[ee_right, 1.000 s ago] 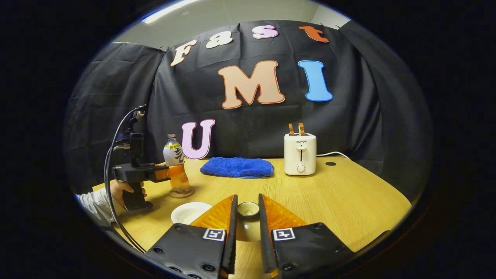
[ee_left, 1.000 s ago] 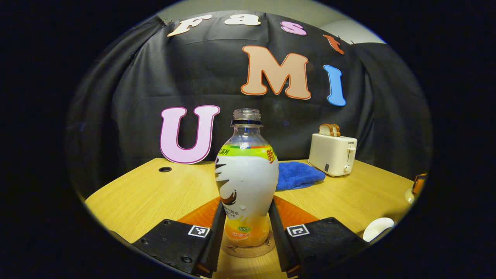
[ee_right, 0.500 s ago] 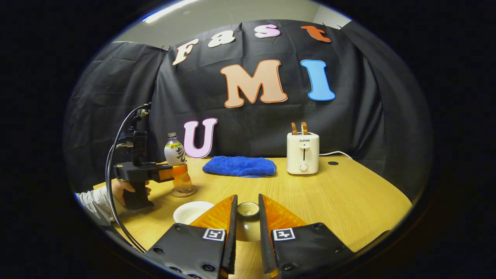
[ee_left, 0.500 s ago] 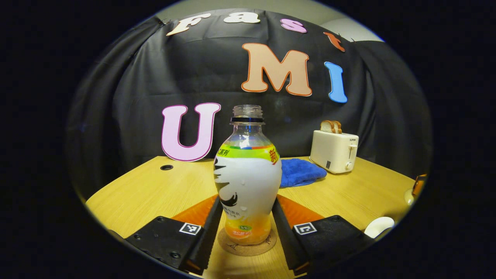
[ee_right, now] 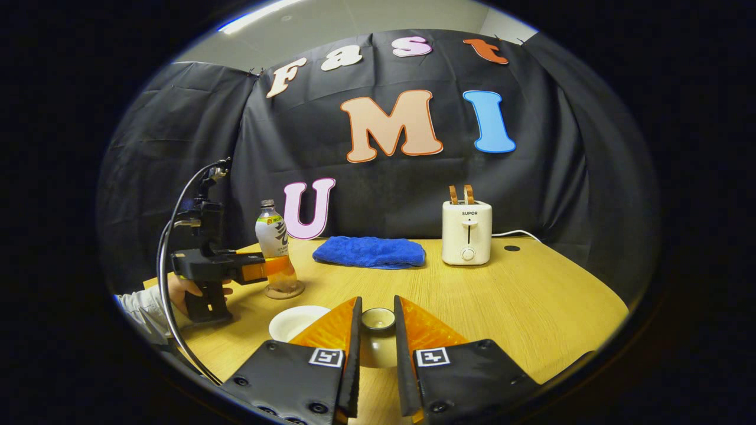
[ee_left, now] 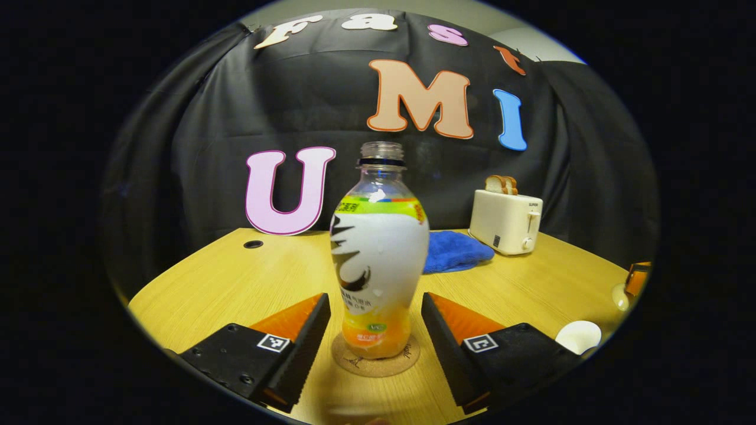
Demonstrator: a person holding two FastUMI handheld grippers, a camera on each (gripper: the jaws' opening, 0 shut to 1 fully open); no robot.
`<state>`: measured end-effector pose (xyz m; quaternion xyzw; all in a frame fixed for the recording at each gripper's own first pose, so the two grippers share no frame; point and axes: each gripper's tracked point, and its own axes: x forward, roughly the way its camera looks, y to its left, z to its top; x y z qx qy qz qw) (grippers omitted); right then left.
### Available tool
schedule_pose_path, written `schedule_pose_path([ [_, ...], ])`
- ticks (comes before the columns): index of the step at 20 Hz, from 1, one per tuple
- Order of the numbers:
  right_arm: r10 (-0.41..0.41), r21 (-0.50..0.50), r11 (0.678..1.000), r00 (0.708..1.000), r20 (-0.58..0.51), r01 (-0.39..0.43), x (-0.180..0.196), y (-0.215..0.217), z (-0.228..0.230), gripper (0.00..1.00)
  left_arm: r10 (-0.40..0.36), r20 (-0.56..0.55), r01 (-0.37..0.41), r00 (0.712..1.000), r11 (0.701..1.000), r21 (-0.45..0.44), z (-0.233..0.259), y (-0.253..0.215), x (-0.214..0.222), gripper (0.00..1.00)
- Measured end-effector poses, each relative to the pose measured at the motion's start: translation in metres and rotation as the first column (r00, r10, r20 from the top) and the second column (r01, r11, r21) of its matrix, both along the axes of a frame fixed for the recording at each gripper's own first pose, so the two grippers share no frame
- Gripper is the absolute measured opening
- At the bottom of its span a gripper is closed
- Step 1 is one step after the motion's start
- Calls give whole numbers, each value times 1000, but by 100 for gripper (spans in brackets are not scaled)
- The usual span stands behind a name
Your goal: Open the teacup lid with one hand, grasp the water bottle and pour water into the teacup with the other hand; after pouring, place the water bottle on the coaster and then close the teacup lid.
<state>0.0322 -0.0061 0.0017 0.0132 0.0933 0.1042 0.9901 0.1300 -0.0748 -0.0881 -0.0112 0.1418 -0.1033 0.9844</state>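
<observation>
The teacup lid [ee_right: 378,330] sits clamped between the right tongs [ee_right: 376,336], knob upward, its bowl-shaped body hanging low between the two fingers. The teacup [ee_right: 297,321] it must cover stands open on the bench [ee_right: 502,301], just beside the right tongs, down and to their left, so the closing move looks like a short sideways carry, then a lowering onto the rim.

The water bottle [ee_left: 380,260] stands upright on the coaster [ee_left: 375,357], long axis vertical, uncapped. The left tongs [ee_left: 375,321] are spread apart, one finger on either side of the bottle with a clear gap to each. The right tongs are plainly the nearer to the teacup.

Farther back on the bench lie a blue cloth [ee_right: 369,252] and a toaster [ee_right: 466,232].
</observation>
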Motion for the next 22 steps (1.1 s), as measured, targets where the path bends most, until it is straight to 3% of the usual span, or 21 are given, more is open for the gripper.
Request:
schedule_pose_path([
  [6,40,18,999,999,27,-40,-4,23,7,32,-33,108,22,994,995,96,27,7,-43,93],
  [7,45,15,999,999,30,-46,-4,27,6,28,-35,123,23,992,995,99,32,9,-49,93],
  [10,78,36,996,996,34,-79,-6,46,5,32,-44,156,28,987,994,105,44,10,-69,94],
  [12,87,32,996,995,40,-88,-5,53,3,28,-52,164,33,985,993,113,48,11,-81,93],
  [15,105,36,994,994,32,-106,-2,67,-5,32,-46,170,28,984,994,108,50,14,-94,93],
  [22,140,9,990,990,25,-141,5,92,-11,28,-42,175,25,984,995,100,47,20,-110,94],
])
